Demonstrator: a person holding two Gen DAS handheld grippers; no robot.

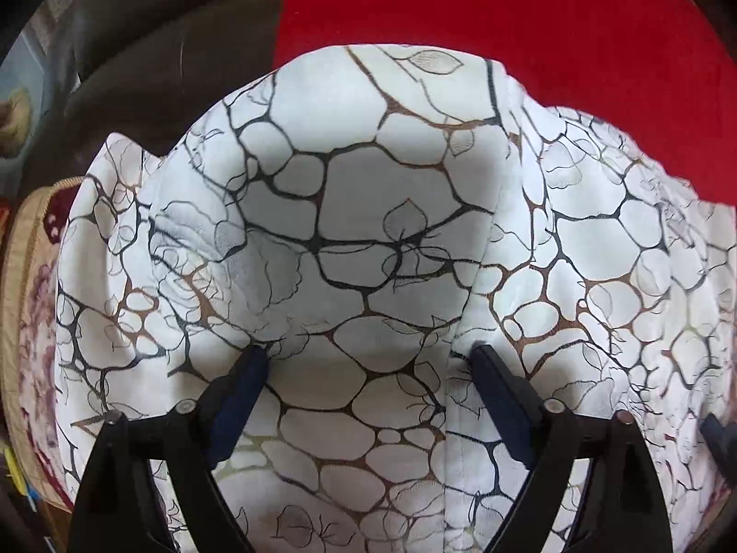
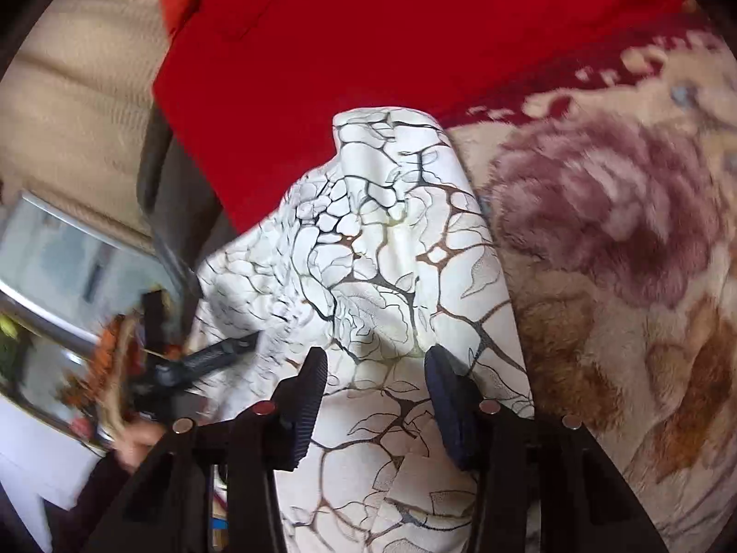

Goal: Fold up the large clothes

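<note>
Between left fingers: garment (image 1: pixel 368 239), white with dark vein print, spread under and past both pads.
Left gripper (image 1: pixel 368 355): wide apart, fingers on the cloth, gripping nothing.
Right gripper (image 2: pixel 375 359): parted, cloth lying between the pads; cannot tell if it pinches.
Ahead of both: red sheet (image 1: pixel 529 23).
Right of right gripper: floral blanket (image 2: pixel 622 253), touching the garment's edge.

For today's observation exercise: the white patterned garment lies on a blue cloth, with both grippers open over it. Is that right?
Not quite: the cloth under the white patterned garment is red, not blue, as the left wrist view shows. The left gripper and right gripper are indeed open over it.
</note>
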